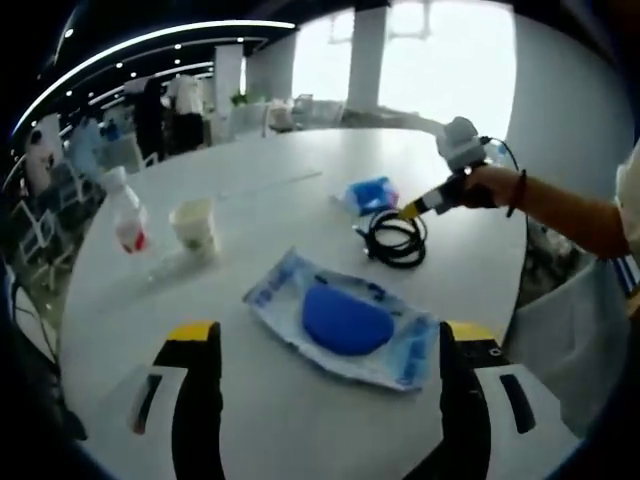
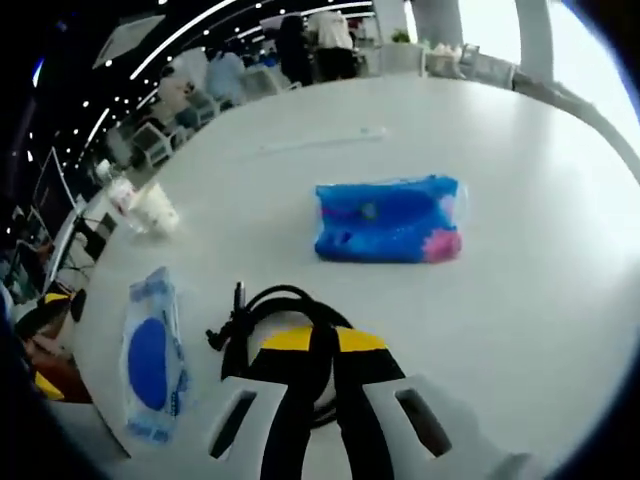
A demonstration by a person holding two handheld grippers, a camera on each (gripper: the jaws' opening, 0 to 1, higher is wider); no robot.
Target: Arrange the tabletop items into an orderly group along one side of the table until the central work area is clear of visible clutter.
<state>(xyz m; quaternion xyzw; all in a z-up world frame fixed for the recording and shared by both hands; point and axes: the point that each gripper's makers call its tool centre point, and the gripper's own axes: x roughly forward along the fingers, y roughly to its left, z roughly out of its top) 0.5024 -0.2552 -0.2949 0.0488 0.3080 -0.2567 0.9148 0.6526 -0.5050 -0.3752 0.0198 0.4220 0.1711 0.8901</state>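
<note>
A flat blue wet-wipes pack [image 1: 345,320] lies on the white round table [image 1: 250,420], just ahead of my left gripper [image 1: 330,385], whose jaws stand wide open and empty. Beyond the pack is a coiled black cable [image 1: 397,238], with a blue pouch [image 1: 370,193] behind it. My right gripper [image 1: 412,208], held by a hand [image 1: 485,185], has its tip at the coil's far edge. In the right gripper view my right gripper [image 2: 320,335] is shut over the black cable [image 2: 262,300]. The blue pouch [image 2: 388,220] lies ahead of it and the wipes pack [image 2: 150,360] to its left.
A white cup [image 1: 195,225] and a small plastic bottle [image 1: 125,212] stand at the left near the table edge. A thin white strip [image 1: 270,183] lies further back. Chairs and people [image 1: 170,105] are beyond the table. The cup [image 2: 158,210] also appears at the far left.
</note>
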